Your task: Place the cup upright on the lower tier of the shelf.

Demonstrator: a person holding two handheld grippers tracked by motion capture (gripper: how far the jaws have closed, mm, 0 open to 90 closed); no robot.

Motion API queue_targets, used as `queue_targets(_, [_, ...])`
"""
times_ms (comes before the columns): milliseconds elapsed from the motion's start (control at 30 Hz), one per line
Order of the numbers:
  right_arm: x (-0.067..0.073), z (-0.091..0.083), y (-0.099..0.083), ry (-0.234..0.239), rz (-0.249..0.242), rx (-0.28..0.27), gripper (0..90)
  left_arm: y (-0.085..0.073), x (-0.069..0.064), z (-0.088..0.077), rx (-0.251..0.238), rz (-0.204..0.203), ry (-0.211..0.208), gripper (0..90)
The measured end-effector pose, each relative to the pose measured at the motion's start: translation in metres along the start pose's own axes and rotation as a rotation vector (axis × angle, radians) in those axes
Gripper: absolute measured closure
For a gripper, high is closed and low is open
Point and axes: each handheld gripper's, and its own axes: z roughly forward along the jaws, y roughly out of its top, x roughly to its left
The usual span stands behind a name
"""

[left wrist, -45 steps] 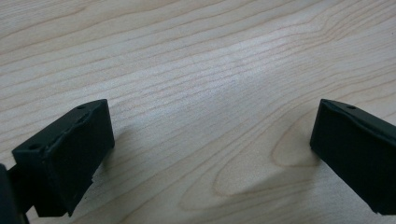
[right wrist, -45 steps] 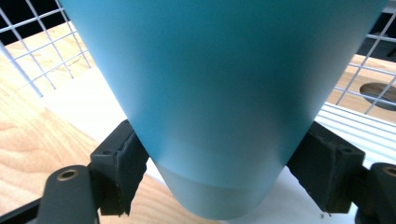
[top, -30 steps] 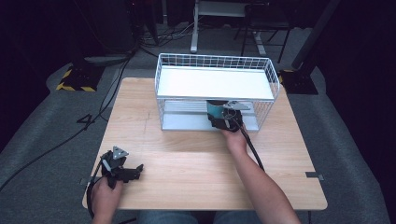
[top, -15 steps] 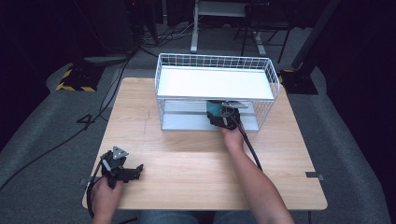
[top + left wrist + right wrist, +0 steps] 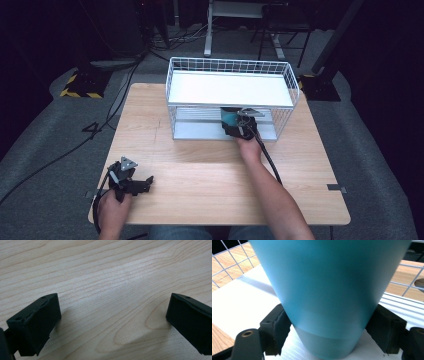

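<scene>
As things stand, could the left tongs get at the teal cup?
Probably not without a long move: the left tongs rest open at the table's near left corner, while the teal cup sits inside the wire rack's lower shelf, gripped by the right tongs.

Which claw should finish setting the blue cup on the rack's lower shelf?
Right. The right claw is clamped on the blue cup inside the wire rack; the left claw sits open by the table's near left corner.

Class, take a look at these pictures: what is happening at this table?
A person works with a claw in each hand. The right claw is shut on a teal cup, holding it at the lower level of a white wire shelf. The left claw rests open on the wooden table, holding nothing.
</scene>
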Motion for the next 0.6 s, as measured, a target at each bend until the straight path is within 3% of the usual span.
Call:
queue_targets(200, [-0.0002, 0.0009, -0.0016, 0.004, -0.009, 0.009, 23.2, 0.0000, -0.0001, 0.0001, -0.001, -0.002, 0.000, 0.1])
queue_targets(300, [-0.0012, -0.0004, -0.0006, 0.009, 0.003, 0.003, 15.2, 0.0000, -0.0001, 0.0001, -0.001, -0.001, 0.000, 0.1])
queue_targets(600, [-0.0035, -0.0087, 0.0004, -0.002, 0.004, 0.003, 13.0, 0.0000, 0.0000, 0.0000, 0.000, 0.000, 0.000, 0.1])
